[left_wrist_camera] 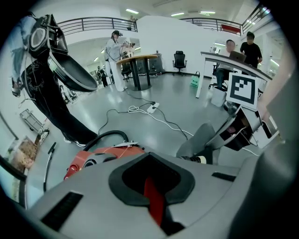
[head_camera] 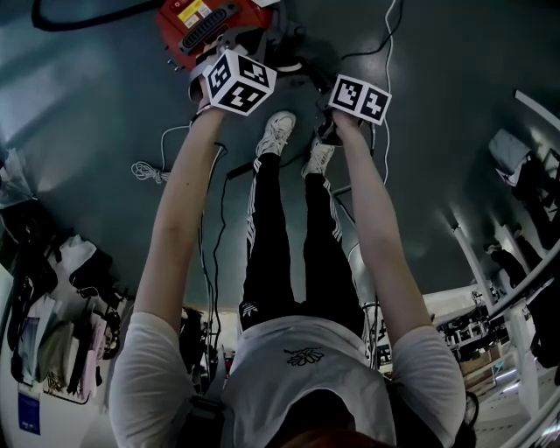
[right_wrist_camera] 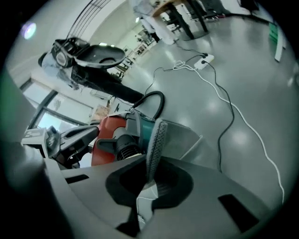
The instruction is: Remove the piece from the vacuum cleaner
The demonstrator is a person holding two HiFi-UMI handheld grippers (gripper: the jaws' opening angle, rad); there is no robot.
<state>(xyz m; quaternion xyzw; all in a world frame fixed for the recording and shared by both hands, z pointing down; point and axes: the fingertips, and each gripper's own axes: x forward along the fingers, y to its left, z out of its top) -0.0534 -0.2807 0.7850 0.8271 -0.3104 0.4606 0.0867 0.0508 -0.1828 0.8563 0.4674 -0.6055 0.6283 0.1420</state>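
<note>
Well, at the upper left of the head view the red vacuum cleaner (head_camera: 199,22) lies on the grey floor (head_camera: 96,105). The left gripper (head_camera: 229,83) hangs just below it in the frame, marker cube toward the camera. In the left gripper view the vacuum cleaner sits at lower left, with a black hose (left_wrist_camera: 110,136) arching over its top. That gripper's grey body fills the bottom of the frame, and only a thin red strip shows in its dark recess. Nothing stands up between the fingers, and no view lets me tell how far apart they are.

Toward the middle of the head view are the person's dark trousers and white sneakers (head_camera: 278,131).

Further right, the right gripper (right_wrist_camera: 150,175) is closed on the grey cover piece (right_wrist_camera: 157,137). In the right gripper view the piece's mesh-textured edge rises from the recess at centre, and its flat grey panel spreads to the right. The vacuum cleaner's red and teal body lies just behind it at centre left. Whether the piece touches the machine there — I cannot tell. A white cable (right_wrist_camera: 224,107) runs over the floor down the right side of that frame.
</note>
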